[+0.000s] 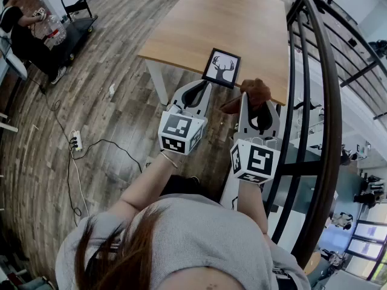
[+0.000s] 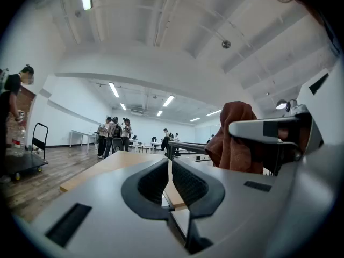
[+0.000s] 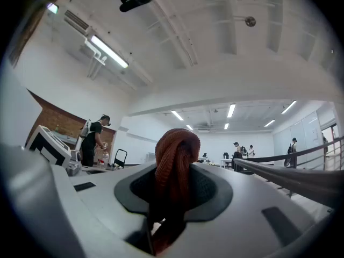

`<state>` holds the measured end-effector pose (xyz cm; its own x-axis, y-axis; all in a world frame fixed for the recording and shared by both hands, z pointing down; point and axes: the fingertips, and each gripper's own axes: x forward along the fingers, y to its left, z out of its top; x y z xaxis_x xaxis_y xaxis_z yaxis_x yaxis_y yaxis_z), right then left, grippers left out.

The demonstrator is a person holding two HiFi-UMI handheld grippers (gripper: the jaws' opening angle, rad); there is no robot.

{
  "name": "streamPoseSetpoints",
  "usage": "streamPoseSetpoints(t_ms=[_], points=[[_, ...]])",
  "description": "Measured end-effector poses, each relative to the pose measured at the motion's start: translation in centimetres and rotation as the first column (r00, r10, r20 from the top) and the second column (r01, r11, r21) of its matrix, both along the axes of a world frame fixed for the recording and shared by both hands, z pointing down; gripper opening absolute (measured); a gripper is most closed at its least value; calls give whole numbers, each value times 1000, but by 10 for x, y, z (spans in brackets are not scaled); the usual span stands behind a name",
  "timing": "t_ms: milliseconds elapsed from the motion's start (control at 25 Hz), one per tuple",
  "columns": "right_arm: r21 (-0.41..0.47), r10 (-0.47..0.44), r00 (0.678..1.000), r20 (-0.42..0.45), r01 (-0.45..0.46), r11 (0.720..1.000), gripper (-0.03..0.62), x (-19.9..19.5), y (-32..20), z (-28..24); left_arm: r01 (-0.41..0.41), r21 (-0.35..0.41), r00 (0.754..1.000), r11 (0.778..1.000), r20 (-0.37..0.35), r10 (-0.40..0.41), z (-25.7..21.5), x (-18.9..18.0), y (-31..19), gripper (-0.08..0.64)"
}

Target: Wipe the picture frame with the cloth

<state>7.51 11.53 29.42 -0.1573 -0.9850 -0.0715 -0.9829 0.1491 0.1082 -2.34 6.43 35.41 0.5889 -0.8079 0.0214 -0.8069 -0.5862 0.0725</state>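
A black picture frame (image 1: 221,67) with a white deer picture stands up over the near edge of the wooden table (image 1: 230,17). My left gripper (image 1: 204,84) is shut on the frame's lower edge. In the left gripper view the frame shows only as a thin edge between the closed pads of that left gripper (image 2: 169,184). My right gripper (image 1: 256,101) is shut on a bunched reddish-brown cloth (image 1: 257,92), held just right of the frame. The cloth (image 3: 174,160) bulges out of the jaws of the right gripper (image 3: 173,198). The cloth (image 2: 234,138) also shows to the right in the left gripper view.
A dark metal railing (image 1: 320,101) curves close along the right side. At far left a person (image 1: 18,29) stands by a black cart (image 1: 75,17). A power strip (image 1: 75,141) with cables lies on the wooden floor. Several people stand far off in the hall.
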Motion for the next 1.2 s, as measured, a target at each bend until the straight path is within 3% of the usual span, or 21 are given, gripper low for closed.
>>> streamPoseSetpoints(t_ms=[480,1200], points=[[-35,-14,1000,-1,14,999,133,12,-58,23,40,8,999,999,-27,-39,8,2,-53,8],[-6,77,997,-27,-77,997,133,14,-269,3,-113,44,992,993,-51,115,-16,32,-258,9]])
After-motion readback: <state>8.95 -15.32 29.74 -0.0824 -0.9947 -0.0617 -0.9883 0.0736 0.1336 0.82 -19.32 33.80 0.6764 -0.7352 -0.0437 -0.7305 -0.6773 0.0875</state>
